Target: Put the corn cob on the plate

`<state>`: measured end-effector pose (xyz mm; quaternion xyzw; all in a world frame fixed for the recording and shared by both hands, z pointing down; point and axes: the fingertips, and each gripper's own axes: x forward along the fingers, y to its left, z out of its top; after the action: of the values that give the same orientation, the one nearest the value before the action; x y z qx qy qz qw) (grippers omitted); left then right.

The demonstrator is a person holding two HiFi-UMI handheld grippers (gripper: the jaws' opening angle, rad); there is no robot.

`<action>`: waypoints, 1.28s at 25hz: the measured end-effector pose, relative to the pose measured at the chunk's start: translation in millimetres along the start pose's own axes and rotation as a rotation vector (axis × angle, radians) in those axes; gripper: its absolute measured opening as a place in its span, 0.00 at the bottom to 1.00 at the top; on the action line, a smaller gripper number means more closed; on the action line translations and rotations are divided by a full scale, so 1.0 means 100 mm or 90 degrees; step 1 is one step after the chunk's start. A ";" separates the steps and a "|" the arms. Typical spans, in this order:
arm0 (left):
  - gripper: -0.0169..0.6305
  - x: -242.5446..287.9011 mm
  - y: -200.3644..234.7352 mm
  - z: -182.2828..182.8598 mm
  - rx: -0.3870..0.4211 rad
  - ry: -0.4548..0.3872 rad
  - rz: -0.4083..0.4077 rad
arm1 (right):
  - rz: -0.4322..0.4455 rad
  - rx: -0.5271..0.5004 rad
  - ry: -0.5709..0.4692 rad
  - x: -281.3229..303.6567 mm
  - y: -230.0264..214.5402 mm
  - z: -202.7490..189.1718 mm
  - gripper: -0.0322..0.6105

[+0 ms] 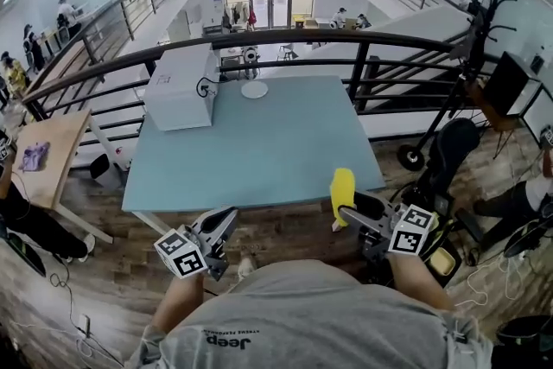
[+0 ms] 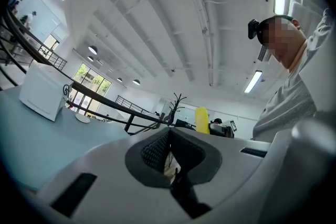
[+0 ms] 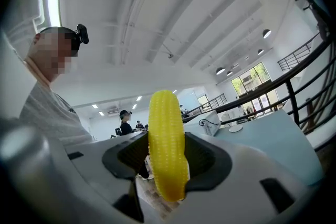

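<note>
A yellow corn cob point(image 1: 343, 193) stands upright in my right gripper point(image 1: 345, 217), off the table's near right corner. In the right gripper view the pads press both sides of the cob point(image 3: 166, 149), and its top rises above the jaws. The small white plate point(image 1: 254, 89) lies at the far end of the light blue table point(image 1: 259, 160), well away from both grippers. My left gripper point(image 1: 223, 225) hangs below the table's near edge, its jaws together with nothing between them point(image 2: 168, 150). From the left gripper view the cob point(image 2: 201, 120) shows off to the right.
A white box point(image 1: 179, 87) with a cable sits at the table's far left corner, next to the plate. A black railing point(image 1: 363, 39) runs behind the table. A dark chair point(image 1: 449, 155) and a stand are on the right, a wooden desk point(image 1: 52, 143) on the left.
</note>
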<state>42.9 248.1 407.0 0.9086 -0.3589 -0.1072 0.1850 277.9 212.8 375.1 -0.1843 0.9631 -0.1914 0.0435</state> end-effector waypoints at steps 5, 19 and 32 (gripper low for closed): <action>0.05 0.10 0.67 0.36 0.006 -0.004 -0.042 | -0.036 -0.010 -0.017 0.57 -0.24 0.17 0.40; 0.05 0.01 2.38 1.25 0.003 0.013 -0.086 | -0.070 -0.018 -0.047 2.31 -0.72 0.57 0.40; 0.05 0.27 3.03 1.32 -0.030 0.026 -0.050 | -0.060 0.009 -0.021 2.81 -1.40 0.71 0.40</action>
<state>-166.6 -8.9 410.3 0.9194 -0.3162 -0.1046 0.2093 75.1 -37.2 359.8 -0.2319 0.9511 -0.1971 0.0518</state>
